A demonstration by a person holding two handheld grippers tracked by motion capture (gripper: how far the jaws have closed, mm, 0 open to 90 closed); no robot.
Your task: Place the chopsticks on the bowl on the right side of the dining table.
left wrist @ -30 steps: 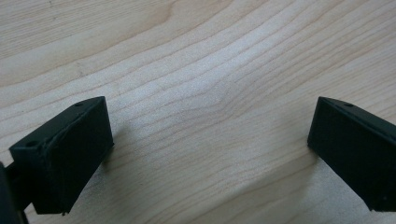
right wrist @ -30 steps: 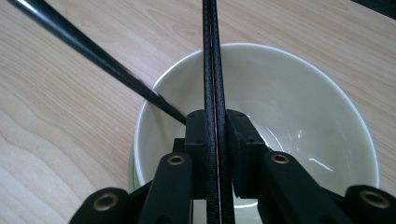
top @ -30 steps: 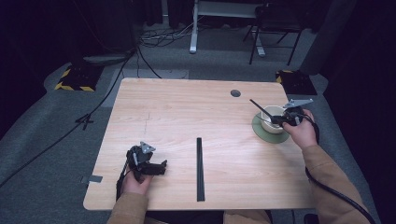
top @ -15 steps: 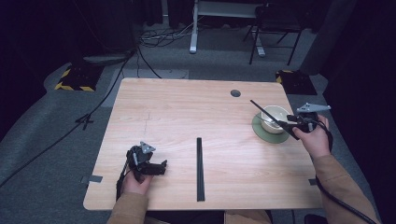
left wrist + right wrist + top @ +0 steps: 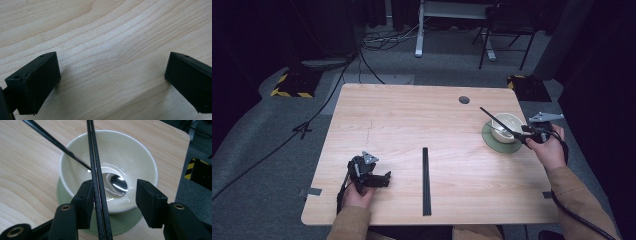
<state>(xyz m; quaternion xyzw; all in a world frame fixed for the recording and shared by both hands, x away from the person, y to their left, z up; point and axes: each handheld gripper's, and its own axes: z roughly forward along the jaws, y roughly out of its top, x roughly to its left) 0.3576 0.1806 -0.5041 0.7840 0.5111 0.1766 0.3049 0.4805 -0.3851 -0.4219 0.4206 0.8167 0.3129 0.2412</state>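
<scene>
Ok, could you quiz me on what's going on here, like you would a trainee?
1. What does the bowl stand on? A: a green saucer. B: a black tray. C: a folded napkin.
2. True or false: the left gripper holds the bowl.
3. What lies between the jaws of the right gripper?

Key
1. A.
2. False. Its jaws stand open over the bare table.
3. A pair of chopsticks, lying across the bowl. The jaws have just been opening, and they no longer pinch the chopsticks.
</scene>
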